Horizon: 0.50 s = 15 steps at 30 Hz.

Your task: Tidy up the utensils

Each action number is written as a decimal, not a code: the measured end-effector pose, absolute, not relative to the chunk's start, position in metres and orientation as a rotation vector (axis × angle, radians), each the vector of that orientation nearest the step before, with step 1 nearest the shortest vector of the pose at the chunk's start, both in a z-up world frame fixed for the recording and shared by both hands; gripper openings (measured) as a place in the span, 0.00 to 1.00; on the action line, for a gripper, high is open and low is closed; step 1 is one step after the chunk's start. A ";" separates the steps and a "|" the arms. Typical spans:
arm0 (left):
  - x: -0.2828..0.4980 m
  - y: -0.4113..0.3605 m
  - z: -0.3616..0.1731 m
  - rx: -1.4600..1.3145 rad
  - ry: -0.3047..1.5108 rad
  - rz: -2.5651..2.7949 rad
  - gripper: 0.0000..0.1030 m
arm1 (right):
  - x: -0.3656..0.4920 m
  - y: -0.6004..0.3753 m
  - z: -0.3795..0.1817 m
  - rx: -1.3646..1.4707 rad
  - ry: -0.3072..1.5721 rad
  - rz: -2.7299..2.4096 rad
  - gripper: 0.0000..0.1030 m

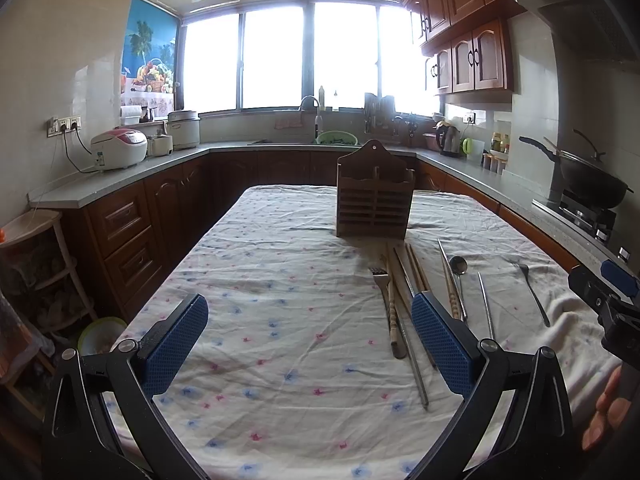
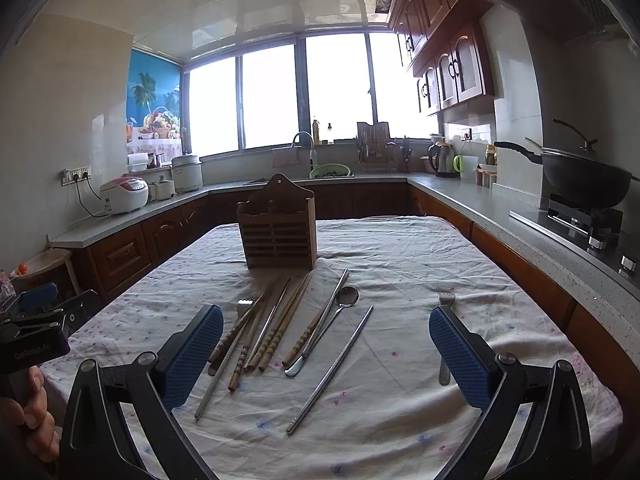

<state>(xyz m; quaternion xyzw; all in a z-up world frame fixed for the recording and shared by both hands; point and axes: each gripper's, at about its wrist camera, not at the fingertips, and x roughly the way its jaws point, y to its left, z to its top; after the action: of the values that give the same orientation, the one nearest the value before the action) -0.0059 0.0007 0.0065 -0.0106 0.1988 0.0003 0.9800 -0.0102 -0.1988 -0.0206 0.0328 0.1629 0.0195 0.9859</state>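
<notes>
Wooden, slatted and upright, the brown utensil holder (image 2: 278, 232) stands mid-worktop on the flowered white cloth (image 2: 400, 360), its compartments apparently empty. Just before it lie the loose brown wooden chopsticks (image 2: 280, 328), long steel chopsticks (image 2: 332, 368), a steel spoon (image 2: 347, 297) and two steel forks (image 2: 446, 300). Both the left tool (image 1: 310, 344) and right tool (image 2: 326, 356) hang spread wide above the cloth, gripping nothing. Best judged: take one piece at a time near its middle, lift clear of its neighbours, then lower it end-first into a slot.
</notes>
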 end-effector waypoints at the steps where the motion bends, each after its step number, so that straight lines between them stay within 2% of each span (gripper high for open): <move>1: -0.006 0.001 0.007 -0.019 0.398 0.001 1.00 | -0.010 -0.199 -0.021 0.065 0.328 0.038 1.00; 15: -0.005 -0.003 0.006 -0.010 0.396 0.007 1.00 | -0.008 -0.198 -0.022 0.067 0.332 0.040 1.00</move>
<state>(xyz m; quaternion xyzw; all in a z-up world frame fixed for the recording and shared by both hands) -0.0045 -0.0033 0.0058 -0.0048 0.1967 0.0037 0.9805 -0.0078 -0.1979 -0.0219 0.0332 0.1653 0.0199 0.9855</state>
